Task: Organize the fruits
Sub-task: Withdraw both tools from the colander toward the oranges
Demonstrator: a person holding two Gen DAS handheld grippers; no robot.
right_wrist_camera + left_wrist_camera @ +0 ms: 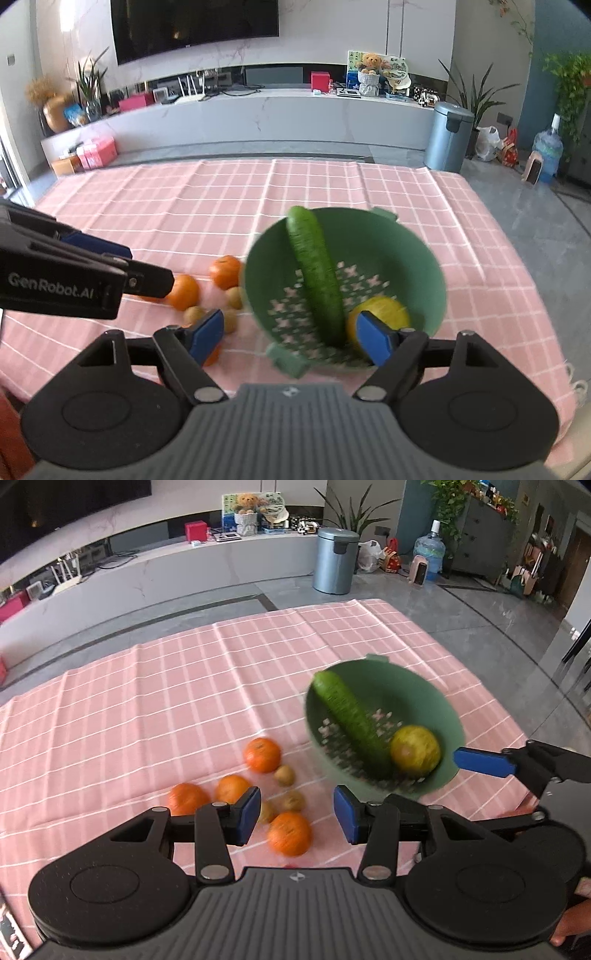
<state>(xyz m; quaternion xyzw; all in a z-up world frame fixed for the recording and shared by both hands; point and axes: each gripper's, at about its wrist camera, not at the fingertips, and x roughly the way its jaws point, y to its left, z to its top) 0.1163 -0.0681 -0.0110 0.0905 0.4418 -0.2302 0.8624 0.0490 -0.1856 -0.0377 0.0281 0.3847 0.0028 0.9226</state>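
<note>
Left wrist view shows the left gripper (295, 818) with its jaws spread wide and empty, hovering over a loose cluster of fruit on the pink checked tabletop (147, 709). Four oranges (262, 755) and a few small brown kiwis (284, 775) lie there, close together, at about 9 o'clock from the green colander (439, 716). Inside the colander rest a cucumber (351, 720), leaning up against the far rim, and a yellow-green citrus fruit (415, 751) at its near side.

From the right wrist view, the right gripper (291, 332) also stands with jaws apart and holding nothing; the colander's near rim and tab handle sit between its fingertips, and its right pad overlaps the citrus fruit in the picture, though contact cannot be told through the blur.

Judging by this layout, the task is only partly done: two items are already in the colander, while the oranges and kiwis are still left on the cloth.
</note>
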